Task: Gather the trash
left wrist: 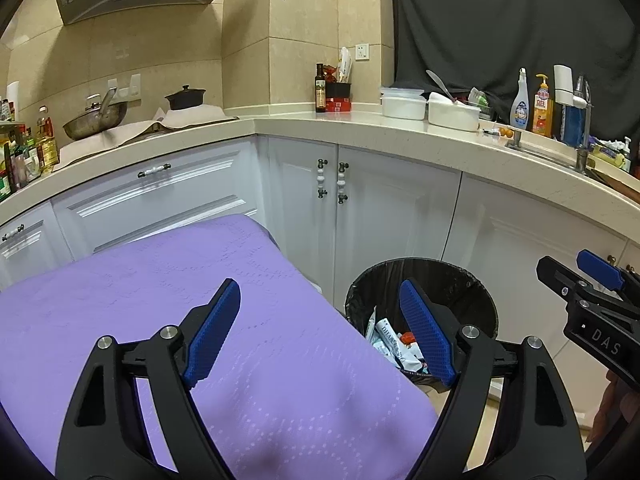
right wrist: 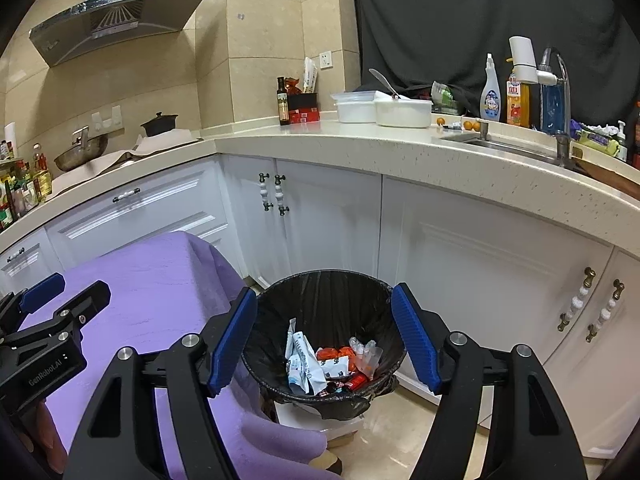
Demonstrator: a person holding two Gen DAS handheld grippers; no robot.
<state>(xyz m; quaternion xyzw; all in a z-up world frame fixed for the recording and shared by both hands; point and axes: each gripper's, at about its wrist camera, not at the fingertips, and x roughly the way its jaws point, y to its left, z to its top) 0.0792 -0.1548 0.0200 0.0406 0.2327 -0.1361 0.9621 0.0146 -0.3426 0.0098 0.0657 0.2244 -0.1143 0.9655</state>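
A round bin lined with a black bag (right wrist: 320, 292) stands on the floor beside a table under a purple cloth (left wrist: 160, 300). Inside lie several wrappers (right wrist: 308, 364), white, red and clear. My right gripper (right wrist: 324, 340) is open and empty, held above the bin's mouth. My left gripper (left wrist: 320, 332) is open and empty above the cloth's right edge, with the bin (left wrist: 460, 284) behind its right finger. The right gripper also shows at the right of the left wrist view (left wrist: 592, 280). The left gripper shows at the left of the right wrist view (right wrist: 52, 296).
White cabinets (right wrist: 328, 216) run behind the bin under a beige counter (right wrist: 360, 140). The counter holds white tubs (right wrist: 384, 110), bottles (right wrist: 491, 92), a sink with a tap (right wrist: 560, 80), and a wok (left wrist: 94, 118) on the stove.
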